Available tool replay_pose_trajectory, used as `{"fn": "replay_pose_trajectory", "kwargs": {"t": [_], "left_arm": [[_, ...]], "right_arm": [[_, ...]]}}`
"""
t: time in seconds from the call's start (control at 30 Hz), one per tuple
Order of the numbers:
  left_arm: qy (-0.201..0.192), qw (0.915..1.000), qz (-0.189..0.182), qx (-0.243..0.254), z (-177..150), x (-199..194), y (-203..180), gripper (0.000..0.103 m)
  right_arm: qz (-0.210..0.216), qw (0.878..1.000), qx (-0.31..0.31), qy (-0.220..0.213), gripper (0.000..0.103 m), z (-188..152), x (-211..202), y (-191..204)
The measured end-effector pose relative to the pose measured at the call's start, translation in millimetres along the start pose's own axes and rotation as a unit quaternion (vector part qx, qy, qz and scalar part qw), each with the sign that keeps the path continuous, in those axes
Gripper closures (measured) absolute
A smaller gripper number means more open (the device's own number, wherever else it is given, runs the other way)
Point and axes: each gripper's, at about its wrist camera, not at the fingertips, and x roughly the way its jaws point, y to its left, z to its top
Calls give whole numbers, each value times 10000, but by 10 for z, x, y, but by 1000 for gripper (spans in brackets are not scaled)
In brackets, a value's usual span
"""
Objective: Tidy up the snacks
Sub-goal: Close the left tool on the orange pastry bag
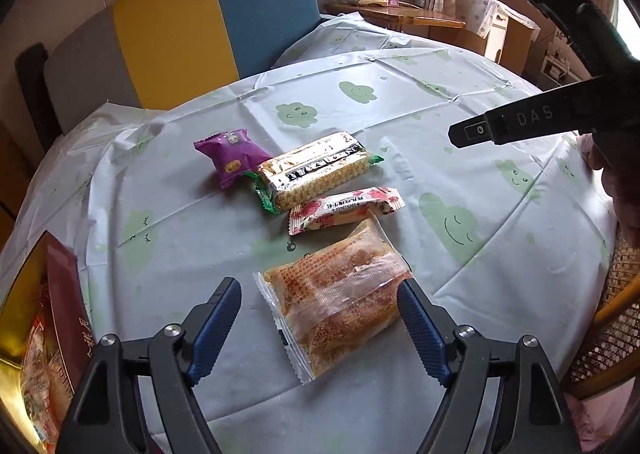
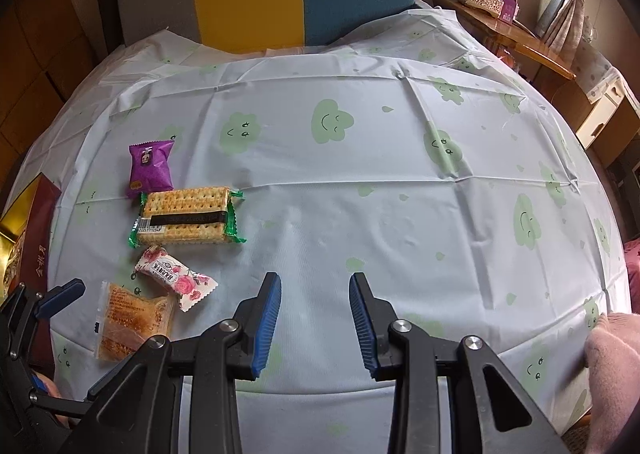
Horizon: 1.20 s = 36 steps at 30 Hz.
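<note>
Clear-wrapped pastry packet (image 1: 336,302) on the worktop (image 1: 460,174), at 6 o'clock in the snack row: my left hand-held gripper (image 1: 320,318) is spread astride it, not pinching. Right hand-held gripper (image 2: 316,318) is parted, empty. Next: close, carry to the red box (image 1: 60,314) at 9 o'clock.

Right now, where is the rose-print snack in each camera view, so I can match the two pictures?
Left wrist: the rose-print snack lies at centre, between the cracker pack and the clear-wrapped pastry.
Right wrist: rose-print snack sits lower left, just below the cracker pack.
Shared landmark: the purple packet.
</note>
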Motion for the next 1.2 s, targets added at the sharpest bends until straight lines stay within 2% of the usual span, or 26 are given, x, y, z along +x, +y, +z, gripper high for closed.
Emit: {"fn": "replay_pose_trajectory", "kwargs": {"t": [0.13, 0.5, 0.73, 0.87, 1.03, 1.1, 1.2], "left_arm": [[-33, 9998, -68, -157, -44, -65, 49, 22], [-106, 9996, -70, 247, -41, -206, 36, 22], [-38, 9998, -166, 108, -63, -206, 131, 22], [13, 9994, -276, 194, -80, -242, 213, 22], [225, 9966, -529, 591, -69, -229, 277, 22], [353, 9933, -658, 885, -52, -199, 236, 22], [484, 9869, -649, 1397, -13, -101, 129, 22]], "right_arm": [[-37, 10000, -37, 82, 67, -4, 38, 13], [14, 10000, -63, 69, 67, -31, 15, 29], [53, 10000, -75, 26, 66, -17, -16, 37], [106, 9999, -38, -9, 65, -3, -38, 25], [183, 9998, -35, -31, 65, 9, -57, 29], [234, 9997, -56, -28, 65, 13, -61, 38], [301, 9995, -61, -42, 64, 13, -77, 44]]}}
